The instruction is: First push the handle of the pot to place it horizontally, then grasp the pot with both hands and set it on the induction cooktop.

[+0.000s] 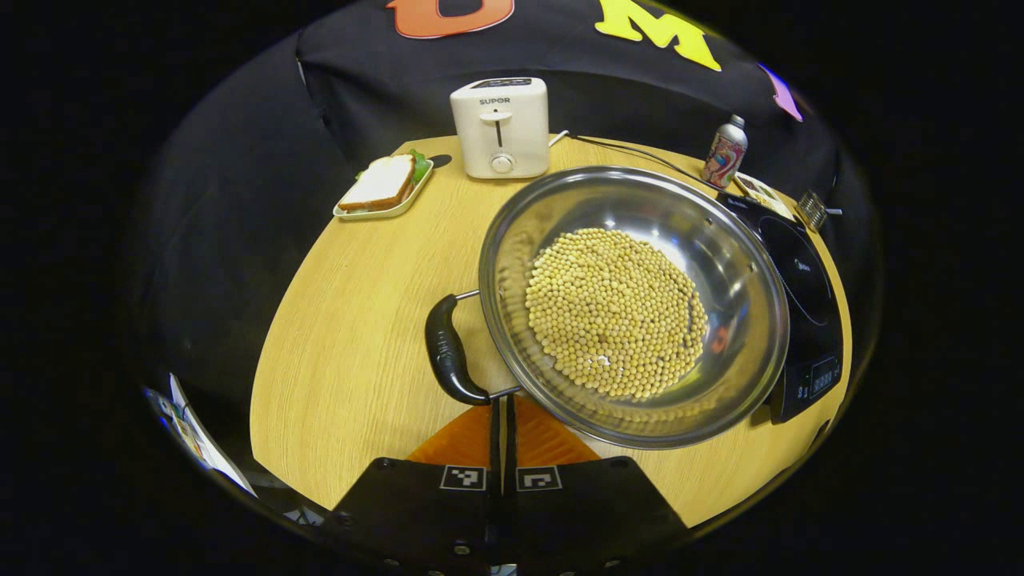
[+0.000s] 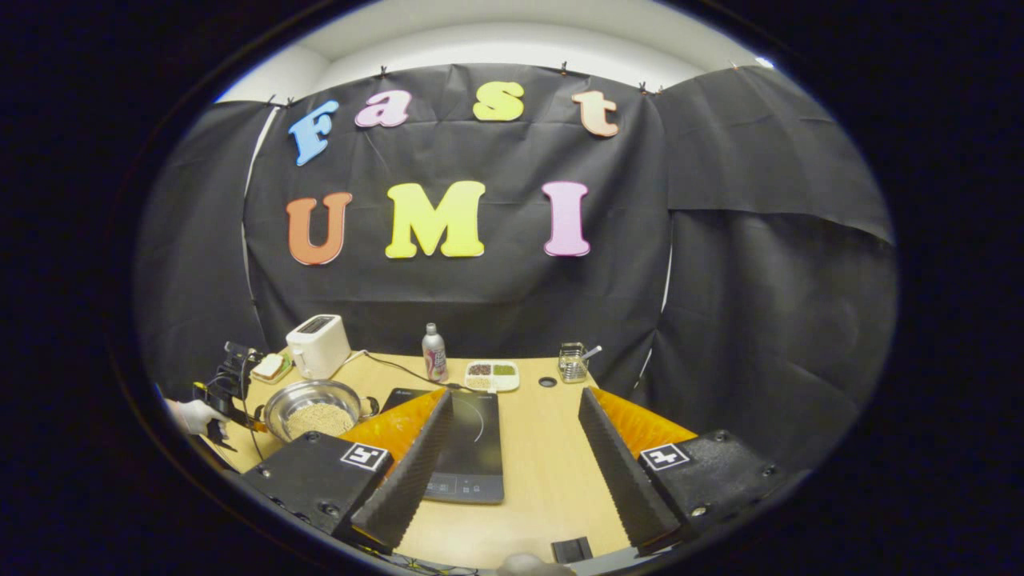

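Observation:
A steel pot (image 1: 720,264) full of pale beans stands on the wooden table, left of the black induction cooktop (image 1: 804,280). Its black side handle (image 1: 446,352) points toward me. My left gripper (image 1: 504,402) is shut with nothing between the fingers, and its tips sit right at the near end of that handle. In the right gripper view the pot (image 2: 314,408) is at the far left, the cooktop (image 2: 468,448) lies straight ahead, and a gloved hand holds the left gripper (image 2: 228,392) beside the pot. My right gripper (image 2: 516,408) is open wide above the cooktop's right edge.
A white toaster (image 1: 500,128) and a plate with a sandwich (image 1: 382,188) stand at the back, with a bottle (image 1: 725,152) behind the cooktop. A divided tray (image 2: 492,374), a small metal rack (image 2: 572,364) and a power cord (image 2: 384,364) are at the table's far side.

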Motion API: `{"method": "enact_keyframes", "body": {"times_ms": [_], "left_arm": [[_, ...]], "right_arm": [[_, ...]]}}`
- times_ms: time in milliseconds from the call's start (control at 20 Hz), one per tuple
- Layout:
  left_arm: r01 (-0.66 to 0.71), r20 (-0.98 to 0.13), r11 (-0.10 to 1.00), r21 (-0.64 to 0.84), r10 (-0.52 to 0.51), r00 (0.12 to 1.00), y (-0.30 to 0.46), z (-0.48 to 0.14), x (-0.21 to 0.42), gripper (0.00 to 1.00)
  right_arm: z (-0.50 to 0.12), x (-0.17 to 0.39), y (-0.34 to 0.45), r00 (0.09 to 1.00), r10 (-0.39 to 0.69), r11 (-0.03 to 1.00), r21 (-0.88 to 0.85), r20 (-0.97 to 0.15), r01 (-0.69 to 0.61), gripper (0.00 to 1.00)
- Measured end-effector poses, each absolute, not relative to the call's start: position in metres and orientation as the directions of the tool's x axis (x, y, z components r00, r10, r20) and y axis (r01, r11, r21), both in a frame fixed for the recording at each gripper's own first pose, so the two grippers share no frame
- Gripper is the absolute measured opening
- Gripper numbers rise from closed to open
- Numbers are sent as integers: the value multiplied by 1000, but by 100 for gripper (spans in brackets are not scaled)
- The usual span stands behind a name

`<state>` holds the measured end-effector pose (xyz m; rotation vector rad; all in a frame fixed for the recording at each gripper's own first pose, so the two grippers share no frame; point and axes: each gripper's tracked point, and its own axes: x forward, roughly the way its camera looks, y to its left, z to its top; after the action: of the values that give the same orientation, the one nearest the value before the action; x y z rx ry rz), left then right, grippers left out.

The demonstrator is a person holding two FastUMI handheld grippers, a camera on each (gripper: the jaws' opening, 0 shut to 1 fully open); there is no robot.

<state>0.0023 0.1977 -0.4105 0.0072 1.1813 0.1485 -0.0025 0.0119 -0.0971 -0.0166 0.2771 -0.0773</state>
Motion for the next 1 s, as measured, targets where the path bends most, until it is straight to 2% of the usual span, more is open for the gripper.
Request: {"method": "enact_keyframes", "body": {"times_ms": [150,200,250,500,550,600,1000], "left_arm": [[-123,-920,989,80,121,374,206,-412,8,0],[-127,-919,989,80,122,375,209,-411,10,10],[-129,-918,989,79,122,377,210,-412,12,0],[-142,-917,987,73,122,380,216,-412,20,0],[-148,-917,987,70,122,380,218,-412,23,10],[-152,-917,986,68,122,381,219,-412,23,0],[-160,-909,984,84,141,391,236,-413,43,0]], "right_arm": [[-98,1,17,958,-72,997,-28,-277,67,98],[-98,2,17,958,-74,997,-32,-278,68,99],[-98,3,18,958,-72,997,-34,-279,65,98],[-99,5,22,956,-70,997,-37,-285,63,98],[-99,5,23,956,-70,997,-37,-286,62,99],[-98,6,24,956,-68,998,-36,-285,60,99],[-104,8,31,950,-62,997,-55,-306,47,99]]}}
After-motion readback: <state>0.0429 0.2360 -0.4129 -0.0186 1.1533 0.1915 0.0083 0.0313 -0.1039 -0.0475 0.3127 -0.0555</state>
